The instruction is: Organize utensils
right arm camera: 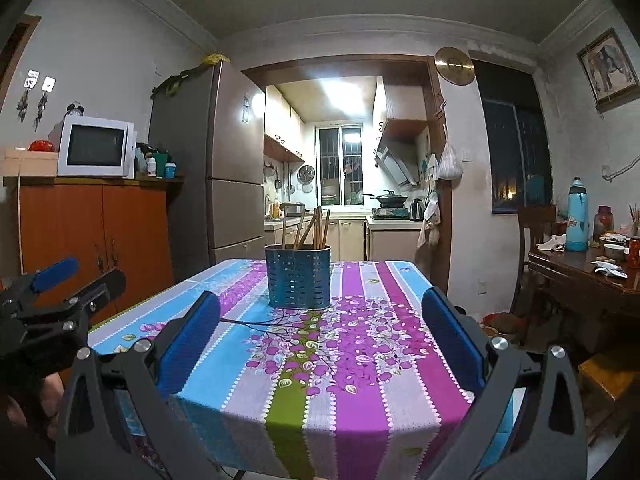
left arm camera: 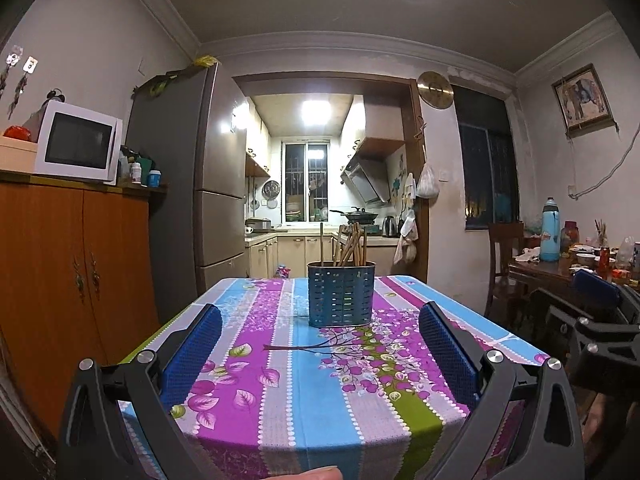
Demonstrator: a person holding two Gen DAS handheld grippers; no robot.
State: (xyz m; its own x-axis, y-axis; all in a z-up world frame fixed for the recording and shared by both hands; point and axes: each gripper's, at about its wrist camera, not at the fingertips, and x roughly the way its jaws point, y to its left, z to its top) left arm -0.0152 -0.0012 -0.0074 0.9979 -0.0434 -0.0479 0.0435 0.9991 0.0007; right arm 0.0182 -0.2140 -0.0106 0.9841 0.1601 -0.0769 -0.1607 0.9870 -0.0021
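The table under a striped floral cloth of purple, blue and green [left arm camera: 280, 360] carries only a perforated blue metal utensil holder [left arm camera: 341, 295] standing upright toward its far end, with a bundle of brown wooden chopsticks [left arm camera: 351, 247] upright inside it. No loose utensil is visible, so the task appears either not begun or finished, and any next move calls for reaching forward to the holder. The left gripper [left arm camera: 320, 346] and right gripper [right arm camera: 320, 334] both hover at the near edge, level, blue-padded fingers spread wide and empty, well apart from the holder.
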